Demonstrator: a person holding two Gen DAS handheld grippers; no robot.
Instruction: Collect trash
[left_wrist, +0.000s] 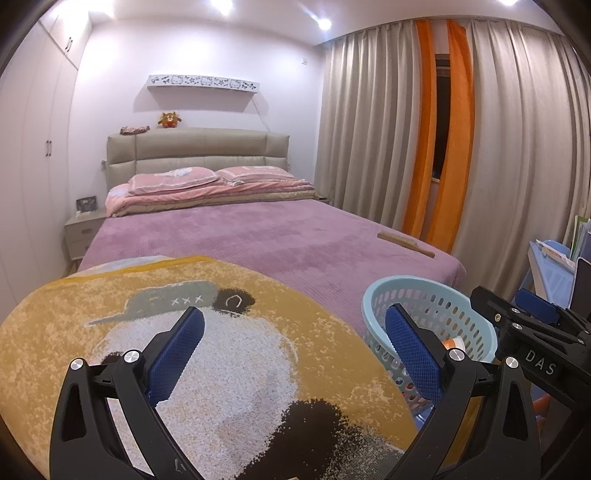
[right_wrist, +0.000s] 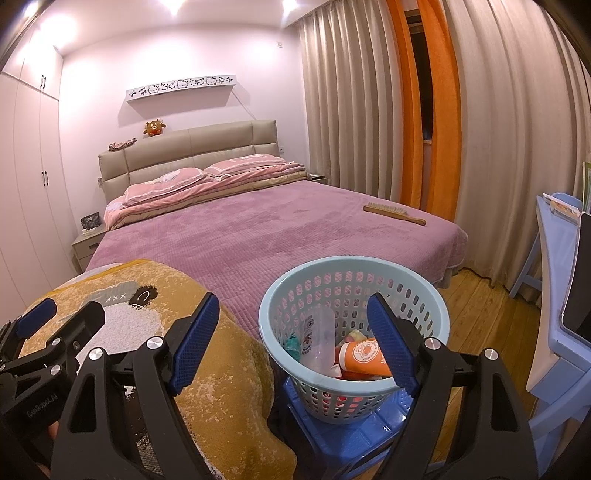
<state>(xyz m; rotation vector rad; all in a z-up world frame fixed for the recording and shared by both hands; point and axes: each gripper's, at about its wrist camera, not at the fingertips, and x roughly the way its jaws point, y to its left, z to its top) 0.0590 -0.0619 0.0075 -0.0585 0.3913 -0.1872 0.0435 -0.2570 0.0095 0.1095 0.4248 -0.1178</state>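
Observation:
A light blue perforated basket (right_wrist: 280, 332) stands on a blue stool (right_wrist: 343, 439) beside the bed's foot. Inside lie an orange bottle (right_wrist: 364, 356), a clear plastic cup (right_wrist: 317, 341) and other small scraps. My right gripper (right_wrist: 293, 332) hovers open just before the basket, nothing between its blue pads. My left gripper (left_wrist: 295, 354) is open too, over a yellow cartoon blanket (left_wrist: 110, 295), with the basket (left_wrist: 454, 295) at its right. The right gripper (left_wrist: 532, 317) shows at the right edge of the left wrist view, and the left gripper (right_wrist: 40, 321) at the left edge of the right wrist view.
A bed with a purple cover (right_wrist: 258, 229) fills the middle; a wooden brush (right_wrist: 393, 214) lies near its right edge. Grey and orange curtains (right_wrist: 424, 110) hang at the right. A light blue desk (right_wrist: 557, 266) and wooden floor (right_wrist: 480, 310) are at the right, a nightstand (right_wrist: 86, 245) far left.

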